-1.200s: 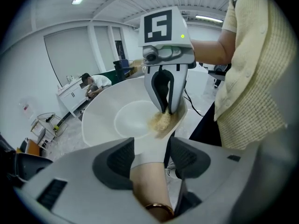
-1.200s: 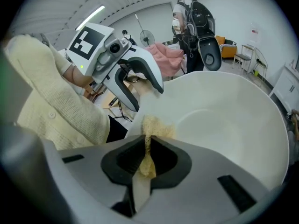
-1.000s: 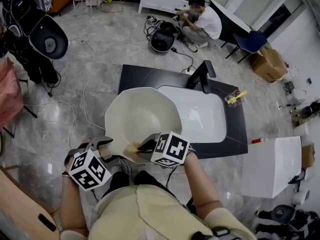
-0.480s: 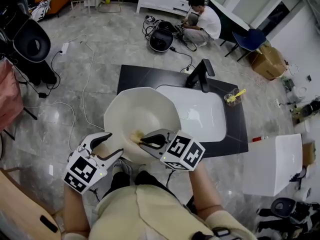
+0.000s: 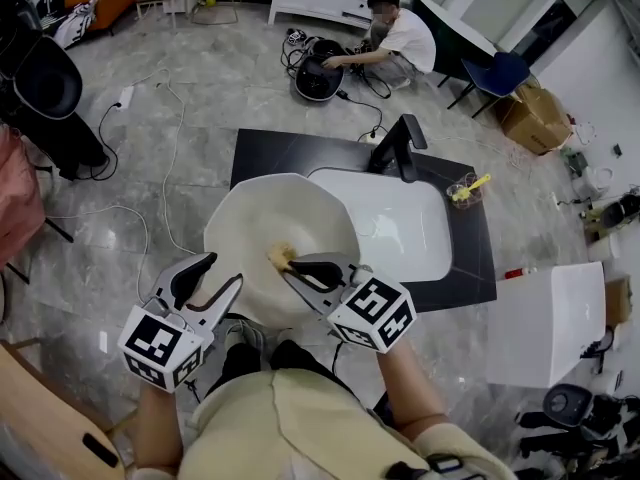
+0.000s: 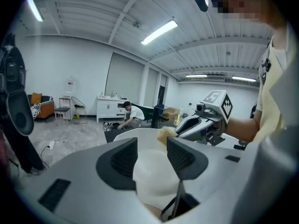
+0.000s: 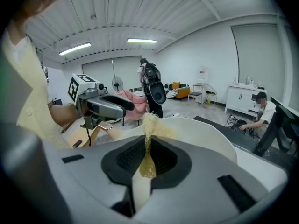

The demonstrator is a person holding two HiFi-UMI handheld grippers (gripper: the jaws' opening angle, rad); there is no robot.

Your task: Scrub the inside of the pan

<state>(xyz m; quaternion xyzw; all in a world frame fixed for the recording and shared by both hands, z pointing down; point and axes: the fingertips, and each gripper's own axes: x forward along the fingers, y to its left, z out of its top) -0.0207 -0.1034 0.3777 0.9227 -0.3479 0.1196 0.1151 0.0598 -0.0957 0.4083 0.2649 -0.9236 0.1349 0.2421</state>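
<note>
A cream, deep pan (image 5: 270,223) sits over the near left corner of the black counter (image 5: 262,156). My right gripper (image 5: 296,266) reaches over the pan's near rim and is shut on a thin yellow scrub sponge (image 5: 281,258). In the right gripper view the sponge (image 7: 149,125) sticks up past the pads (image 7: 128,158). My left gripper (image 5: 220,271) hovers at the pan's near left rim. Its jaws have just been closing but stand apart, and only the pan (image 6: 154,171) beyond shows in the gap. I cannot see any contact with the rim.
A white sink basin (image 5: 405,230) with a black faucet (image 5: 400,146) lies right of the pan. A cup with a yellow brush (image 5: 465,196) stands at the counter's far right. A white cabinet (image 5: 545,328) stands on the right. A person (image 5: 400,38) crouches beyond, among cables.
Both grippers have risen. The right one carried the sponge further over the pan's inside. The left gripper rolled, swung so its fingers point more upward, and its jaws narrowed.
</note>
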